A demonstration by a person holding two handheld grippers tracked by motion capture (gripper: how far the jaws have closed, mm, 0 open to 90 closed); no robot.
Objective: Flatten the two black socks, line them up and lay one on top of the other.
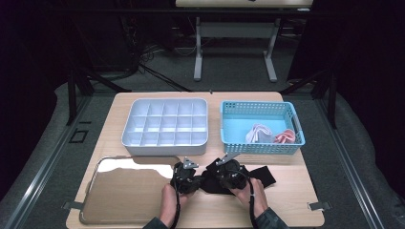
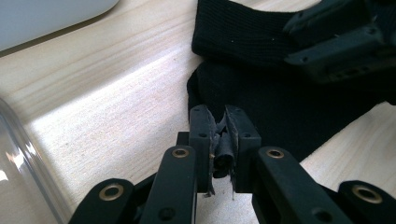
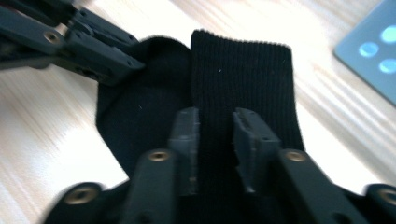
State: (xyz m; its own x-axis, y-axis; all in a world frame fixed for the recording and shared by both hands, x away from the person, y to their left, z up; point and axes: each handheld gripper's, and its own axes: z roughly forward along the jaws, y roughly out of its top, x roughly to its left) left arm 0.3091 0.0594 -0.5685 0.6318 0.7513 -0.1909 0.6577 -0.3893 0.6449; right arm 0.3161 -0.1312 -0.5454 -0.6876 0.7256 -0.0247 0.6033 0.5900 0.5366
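Note:
A black sock point(image 1: 260, 176) lies flat on the wooden table near the front edge, right of centre. My left gripper point(image 1: 195, 180) is at its left end, and in the left gripper view the left gripper point(image 2: 223, 126) has its jaws shut on a pinch of the sock's point(image 2: 261, 93) edge. Close to the right of it, my right gripper point(image 1: 218, 175) is also down on the sock. In the right gripper view the right gripper's point(image 3: 215, 121) jaws stand close together with the ribbed sock point(image 3: 243, 74) between them.
A white compartment tray point(image 1: 165, 126) sits at the back left. A teal basket point(image 1: 260, 149) at the back right holds a white cloth point(image 1: 259, 133) and a pink one point(image 1: 285, 137). A shiny metal tray point(image 1: 124, 191) lies at the front left.

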